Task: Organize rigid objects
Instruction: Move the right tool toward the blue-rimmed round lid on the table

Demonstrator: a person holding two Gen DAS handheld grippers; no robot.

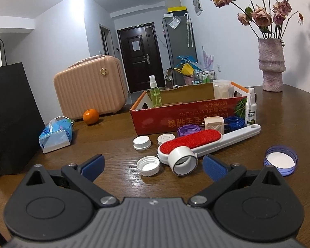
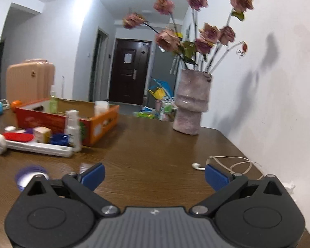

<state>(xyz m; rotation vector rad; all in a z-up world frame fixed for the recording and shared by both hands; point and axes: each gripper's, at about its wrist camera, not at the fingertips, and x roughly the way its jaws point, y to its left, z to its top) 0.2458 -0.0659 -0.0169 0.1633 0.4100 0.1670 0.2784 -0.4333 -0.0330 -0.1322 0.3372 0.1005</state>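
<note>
I hold my left gripper [image 1: 153,166] low and level over the table [image 1: 113,140], pointed at the clutter; its jaws are spread wide and grip nothing. Between its blue pads [image 1: 93,164] lie a white cap [image 1: 148,166], open side up, and a tape roll [image 1: 183,162] leaning on the head of the lint brush [image 1: 196,142]. Outside the right pad lies a blue lid [image 1: 280,162]. Farther on lie two more white caps [image 1: 142,143], a purple cap [image 1: 189,129], a plug [image 1: 214,124] and a white spray bottle [image 1: 251,110], all just in front of the red box [image 1: 175,117]. A green spray bottle [image 1: 155,92] stands inside the box.

I hold my right gripper [image 2: 154,174] level over bare table, also wide open and empty. An earphone [image 2: 197,166] lies near its right pad. The vase [image 2: 191,105] stands beyond, by the wall.
</note>
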